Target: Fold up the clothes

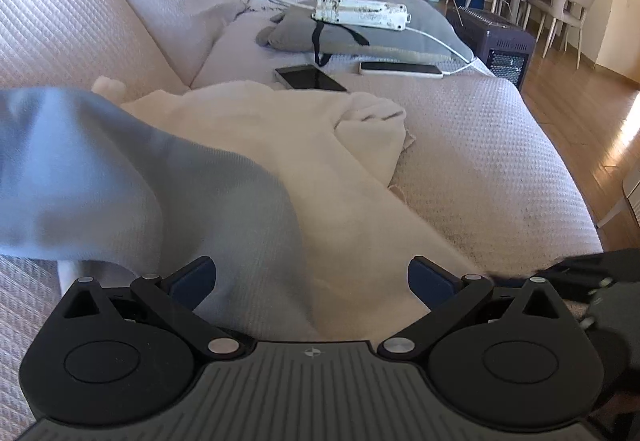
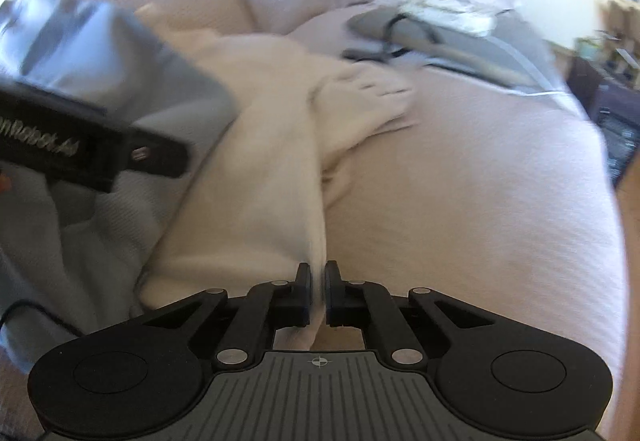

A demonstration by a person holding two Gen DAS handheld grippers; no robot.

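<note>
Nearest to us, the right gripper (image 2: 318, 289) has its jaws pinched on the near hem of the cream garment (image 2: 264, 169), so it's holding cloth, no gap left. Landmark = that cream garment. It lies on the pale sofa cover (image 2: 480, 181), and its long axis runs from the right gripper away toward the backrest, w/ a bunched sleeve or corner at the far right end. L gripper (image 1: 312, 279) is wide open, hovering over the same garment's near part, nothing btwn its fingers. So right hand is the one w/ contact; left is close but free. We judge the next move needs the left to grab a near edge left of the right's pinch. Grey-blue garment (image 1: 92, 161) drapes left of the cream one, overlapping it. Beyond the cream garment: dark phone (image 1: 310, 78), white phone (image 1: 400, 68), then grey cushion (image 1: 384, 35).
</note>
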